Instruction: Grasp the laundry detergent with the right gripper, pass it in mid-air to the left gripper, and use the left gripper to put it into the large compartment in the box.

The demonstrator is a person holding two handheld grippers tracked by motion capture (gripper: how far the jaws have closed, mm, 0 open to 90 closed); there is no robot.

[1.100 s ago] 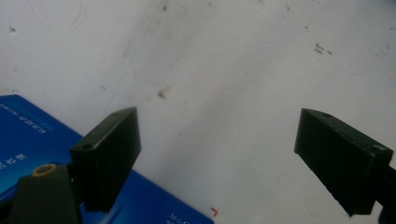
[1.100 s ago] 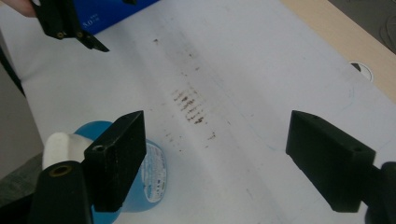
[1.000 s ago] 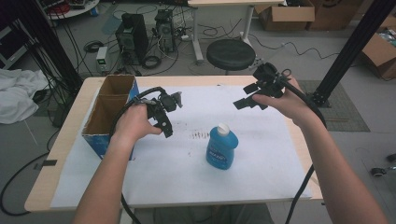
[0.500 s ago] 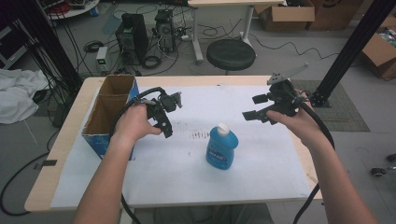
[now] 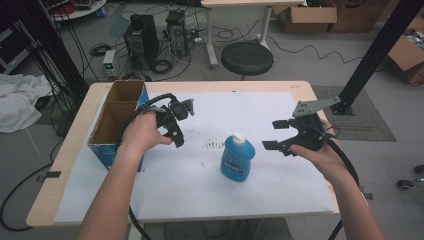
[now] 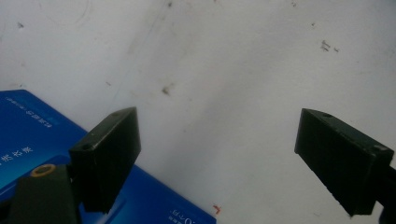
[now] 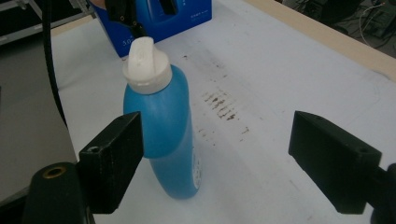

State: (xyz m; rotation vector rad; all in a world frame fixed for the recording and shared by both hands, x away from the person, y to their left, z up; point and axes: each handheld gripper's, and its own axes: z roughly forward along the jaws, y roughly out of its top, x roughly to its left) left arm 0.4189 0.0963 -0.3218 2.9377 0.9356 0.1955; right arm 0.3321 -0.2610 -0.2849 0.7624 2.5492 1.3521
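My right hand-held gripper has just been opening, jaws spread near the upright blue bottle; my left hand-held gripper hangs spread above the counter.

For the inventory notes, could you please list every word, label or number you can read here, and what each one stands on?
Blue bottle: a label with white lettering, too small and blurred to read.
Blue box: rows of white characters, too blurred to read.
Blue box, lower edge: small white print, blurred, not readable.
White table cover: dark smudges, no text.
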